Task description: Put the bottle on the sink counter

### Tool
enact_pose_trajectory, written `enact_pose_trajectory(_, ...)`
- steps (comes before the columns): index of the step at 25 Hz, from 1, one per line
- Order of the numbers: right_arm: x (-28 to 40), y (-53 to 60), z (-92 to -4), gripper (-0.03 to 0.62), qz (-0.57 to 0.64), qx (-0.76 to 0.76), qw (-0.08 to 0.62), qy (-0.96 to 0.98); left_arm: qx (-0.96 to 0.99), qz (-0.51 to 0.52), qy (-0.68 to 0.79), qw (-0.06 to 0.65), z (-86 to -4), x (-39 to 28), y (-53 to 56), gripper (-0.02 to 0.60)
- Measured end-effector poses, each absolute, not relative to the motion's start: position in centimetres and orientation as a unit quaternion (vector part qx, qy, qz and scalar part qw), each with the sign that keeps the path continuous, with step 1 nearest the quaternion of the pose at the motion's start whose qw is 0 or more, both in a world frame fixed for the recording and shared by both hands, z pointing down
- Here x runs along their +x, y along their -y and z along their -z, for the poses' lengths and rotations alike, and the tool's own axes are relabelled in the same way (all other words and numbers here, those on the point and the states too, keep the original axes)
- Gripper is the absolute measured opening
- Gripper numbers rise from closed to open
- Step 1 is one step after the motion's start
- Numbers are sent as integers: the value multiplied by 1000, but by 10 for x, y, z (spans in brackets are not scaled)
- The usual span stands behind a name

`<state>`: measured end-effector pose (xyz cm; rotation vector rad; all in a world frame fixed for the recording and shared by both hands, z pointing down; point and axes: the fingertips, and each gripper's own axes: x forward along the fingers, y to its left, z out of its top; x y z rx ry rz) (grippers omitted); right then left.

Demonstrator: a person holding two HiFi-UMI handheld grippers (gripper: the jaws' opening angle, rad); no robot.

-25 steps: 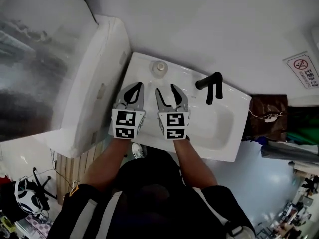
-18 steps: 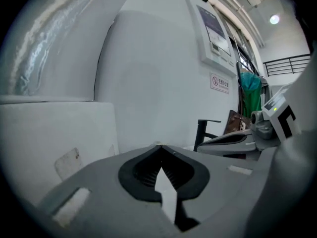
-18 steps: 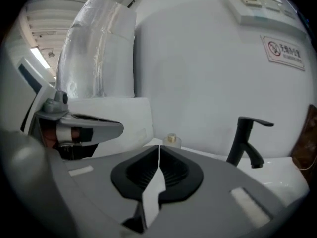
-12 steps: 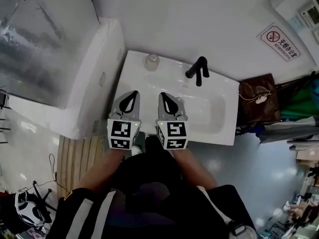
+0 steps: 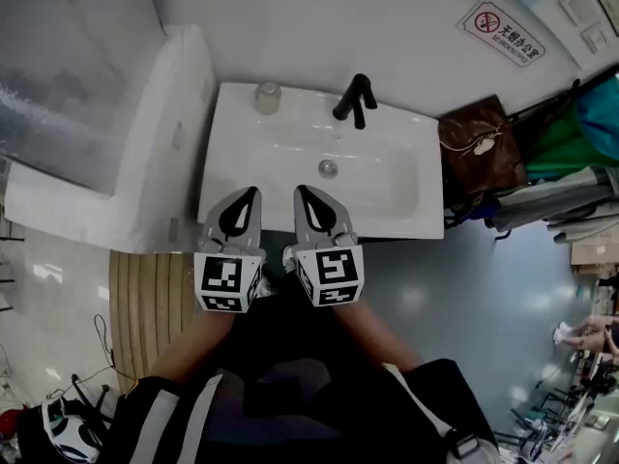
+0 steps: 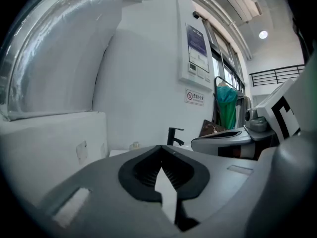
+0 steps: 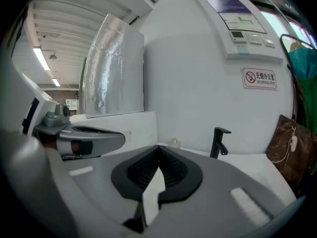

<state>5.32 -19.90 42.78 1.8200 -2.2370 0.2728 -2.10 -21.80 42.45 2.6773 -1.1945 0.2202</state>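
Note:
A small pale bottle (image 5: 268,97) stands on the white sink counter (image 5: 228,124) at its back left corner, left of the black faucet (image 5: 354,100). It shows far off in the left gripper view (image 6: 134,146) and the right gripper view (image 7: 174,143). My left gripper (image 5: 253,193) and right gripper (image 5: 301,191) hang side by side over the sink's near edge, well short of the bottle. Both are shut with nothing between the jaws, as seen at the left gripper (image 6: 161,148) and the right gripper (image 7: 158,147).
A drain (image 5: 329,168) sits in the basin. A tall white cabinet (image 5: 126,162) flanks the sink's left side. A brown bag (image 5: 479,143) hangs at its right. A no-smoking sign (image 5: 502,32) is on the wall. A wooden slat mat (image 5: 145,298) lies on the floor.
Both grippers have drawn back from over the basin to the sink's near edge. The right gripper's jaws, spread a second ago, have closed. The bottle has stayed in its corner.

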Motion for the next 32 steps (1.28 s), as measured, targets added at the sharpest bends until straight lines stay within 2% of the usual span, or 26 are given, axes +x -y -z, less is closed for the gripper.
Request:
enact_pose_trajectory(14,92,121,-415,2,-85,633,119,760,916,-60,386,92,-411,8,141,2)
enact_pose_trajectory(32,162,-65,-401,2,-95,595,88,794,908,-59,409,70,-386,87,-54,2)
